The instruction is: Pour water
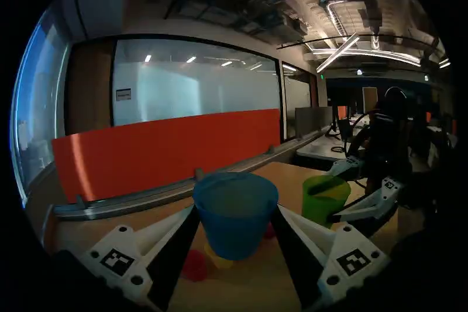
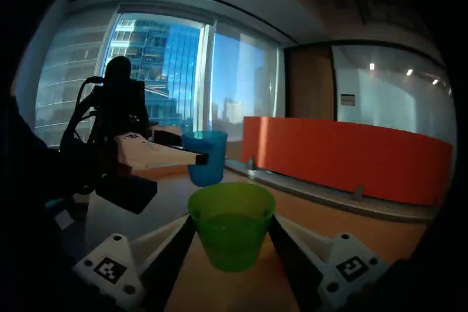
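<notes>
Left gripper view: left gripper (image 1: 236, 211) pinches the upright blue cup (image 1: 236, 233) at centre; green cup (image 1: 323, 198) near, to its right, over the wooden table (image 1: 257, 285).
Right gripper view: blue cup at upper left; right gripper (image 2: 232, 221) clamps the upright green cup at centre; orange partition (image 2: 351, 157) at right.

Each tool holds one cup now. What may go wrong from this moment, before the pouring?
1. The left tool and the right tool each pinch a cup only by its sloping sides, so the blue cup or the green cup may slip down.
2. The cups are apart; tilting one now would likely spill onto the table.
3. Small coloured things lie by the blue cup and might get wet.
</notes>
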A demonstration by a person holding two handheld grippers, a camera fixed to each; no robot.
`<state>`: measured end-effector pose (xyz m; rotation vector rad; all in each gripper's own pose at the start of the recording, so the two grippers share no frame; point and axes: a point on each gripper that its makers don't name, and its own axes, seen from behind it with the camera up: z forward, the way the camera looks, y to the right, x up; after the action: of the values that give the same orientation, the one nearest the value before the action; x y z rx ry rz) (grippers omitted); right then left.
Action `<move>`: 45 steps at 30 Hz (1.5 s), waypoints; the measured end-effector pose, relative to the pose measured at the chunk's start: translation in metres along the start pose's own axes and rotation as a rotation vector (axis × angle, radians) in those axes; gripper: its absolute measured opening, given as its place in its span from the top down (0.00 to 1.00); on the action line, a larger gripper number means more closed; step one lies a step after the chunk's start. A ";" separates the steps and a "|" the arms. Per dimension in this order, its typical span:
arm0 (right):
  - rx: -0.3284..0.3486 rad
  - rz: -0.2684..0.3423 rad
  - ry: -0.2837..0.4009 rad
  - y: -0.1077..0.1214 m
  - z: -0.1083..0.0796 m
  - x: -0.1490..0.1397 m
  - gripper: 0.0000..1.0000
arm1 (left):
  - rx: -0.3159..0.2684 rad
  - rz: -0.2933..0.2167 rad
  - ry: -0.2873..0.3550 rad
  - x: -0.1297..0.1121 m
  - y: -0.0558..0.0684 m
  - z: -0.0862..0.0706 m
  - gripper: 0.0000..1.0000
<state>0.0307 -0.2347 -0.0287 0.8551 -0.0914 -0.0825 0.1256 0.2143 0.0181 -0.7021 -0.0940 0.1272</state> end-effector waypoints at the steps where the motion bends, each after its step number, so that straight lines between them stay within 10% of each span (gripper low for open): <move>1: -0.001 0.000 -0.002 0.000 0.000 0.000 0.13 | -0.001 -0.002 -0.006 -0.003 0.000 0.000 0.17; 45: 0.048 0.045 -0.264 0.037 -0.003 -0.089 0.12 | -0.130 0.124 -0.383 -0.138 0.024 0.032 0.15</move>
<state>-0.0563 -0.1987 -0.0072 0.8861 -0.3613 -0.1507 -0.0169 0.2322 0.0213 -0.8074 -0.4287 0.3763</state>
